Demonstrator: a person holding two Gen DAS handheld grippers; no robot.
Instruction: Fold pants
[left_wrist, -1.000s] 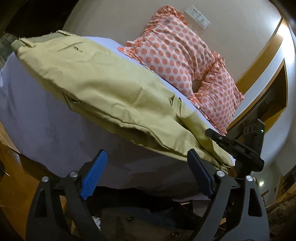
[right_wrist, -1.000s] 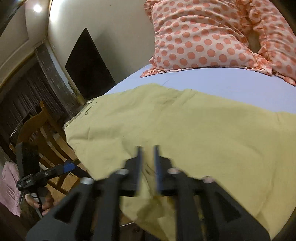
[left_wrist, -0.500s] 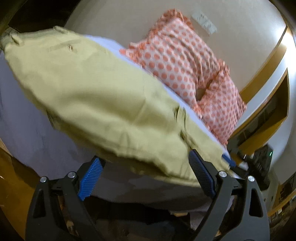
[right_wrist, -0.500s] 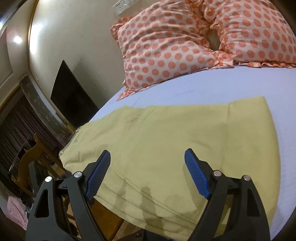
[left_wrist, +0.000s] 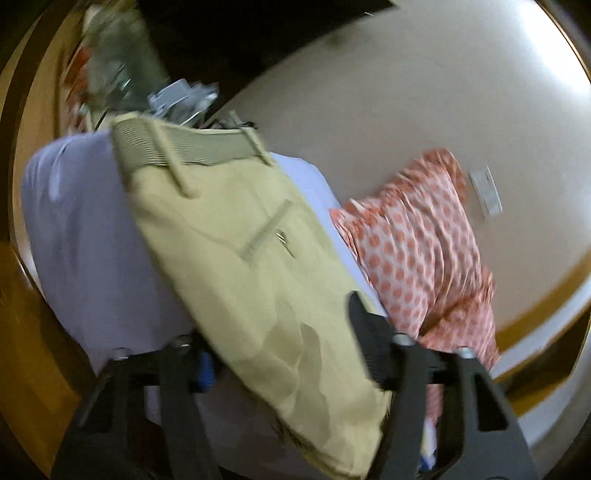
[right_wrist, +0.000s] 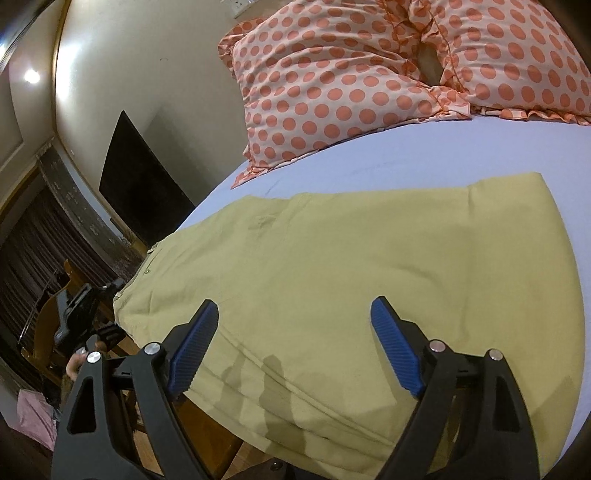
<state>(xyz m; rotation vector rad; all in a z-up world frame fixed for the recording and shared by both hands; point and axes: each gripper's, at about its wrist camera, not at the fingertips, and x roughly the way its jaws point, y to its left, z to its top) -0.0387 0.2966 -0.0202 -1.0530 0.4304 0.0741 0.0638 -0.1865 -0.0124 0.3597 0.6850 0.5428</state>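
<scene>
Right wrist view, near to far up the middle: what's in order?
Right tongs, open → khaki pants flat on the bed → bare lilac sheet → polka-dot pillows → wall.

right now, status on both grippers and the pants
Left gripper open, fingers astride the pants. Right gripper open above them, holding nothing. Pants folded flat on bed. Nothing in the way.
</scene>
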